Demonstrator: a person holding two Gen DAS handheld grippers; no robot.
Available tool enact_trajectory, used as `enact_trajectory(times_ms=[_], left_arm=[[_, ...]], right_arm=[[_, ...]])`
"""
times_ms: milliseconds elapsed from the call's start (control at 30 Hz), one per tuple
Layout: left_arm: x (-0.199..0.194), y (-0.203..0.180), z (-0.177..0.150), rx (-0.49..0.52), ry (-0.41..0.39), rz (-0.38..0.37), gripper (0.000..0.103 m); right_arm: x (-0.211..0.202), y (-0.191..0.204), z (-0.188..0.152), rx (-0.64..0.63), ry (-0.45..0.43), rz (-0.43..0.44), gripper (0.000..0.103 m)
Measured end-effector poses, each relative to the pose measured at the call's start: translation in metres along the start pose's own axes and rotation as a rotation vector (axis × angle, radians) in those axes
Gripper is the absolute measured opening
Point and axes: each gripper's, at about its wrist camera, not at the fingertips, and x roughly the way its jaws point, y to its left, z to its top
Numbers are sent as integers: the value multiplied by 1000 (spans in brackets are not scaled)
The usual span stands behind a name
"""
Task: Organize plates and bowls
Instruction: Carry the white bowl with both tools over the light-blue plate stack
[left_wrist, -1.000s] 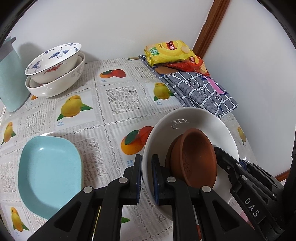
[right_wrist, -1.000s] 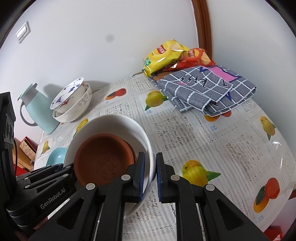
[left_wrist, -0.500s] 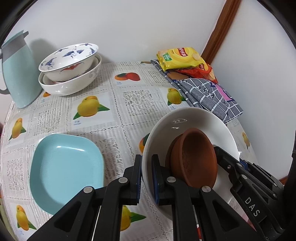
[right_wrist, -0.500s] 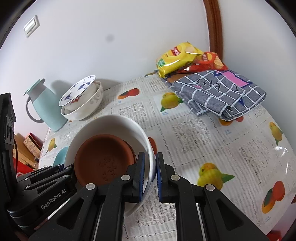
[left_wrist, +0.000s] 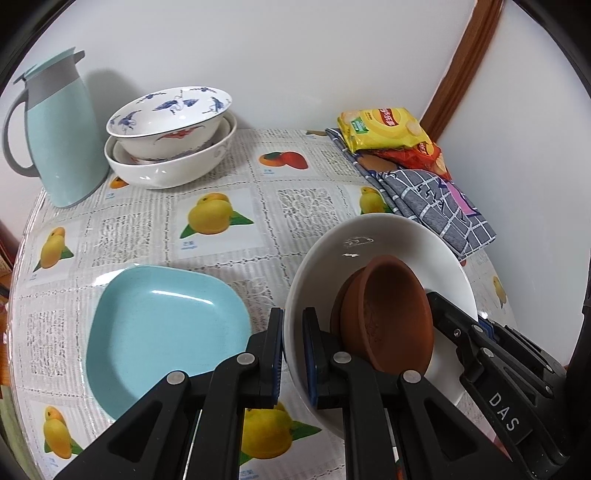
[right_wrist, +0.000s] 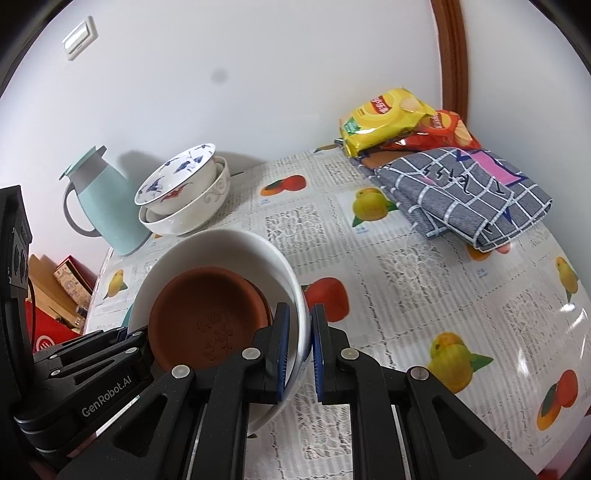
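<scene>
You have the white bowl pinched on opposite sides of its rim: your left gripper is clamped narrow on the rim at lower centre of the left wrist view, and your right gripper is clamped the same way at lower centre of the right wrist view. Inside the bowl sit the brown clay dishes, nested and leaning against the wall nearest the right gripper rather than lying flat. The bowl looks lifted off the tablecloth and tilted. That lean is your main risk: nothing holds the clay dishes, so tipping the bowl further could let them slide and knock the rim or spill out. A thin rim grip could also slip if your two hands drift apart or twist against each other. The light blue plate lies at lower left of the left wrist view, just beside your left fingers, so lowering carelessly could clip its edge. The stacked bowls at upper left, beside the jug, sit uneven and could rock if you add weight.
</scene>
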Motion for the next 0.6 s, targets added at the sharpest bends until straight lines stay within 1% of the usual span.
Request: enact_trajectory(times_ms=[600], left_arm=[[-15, 52, 4, -66, -21, 52, 11]], right_arm=[[15, 48, 6, -56, 9, 61, 12]])
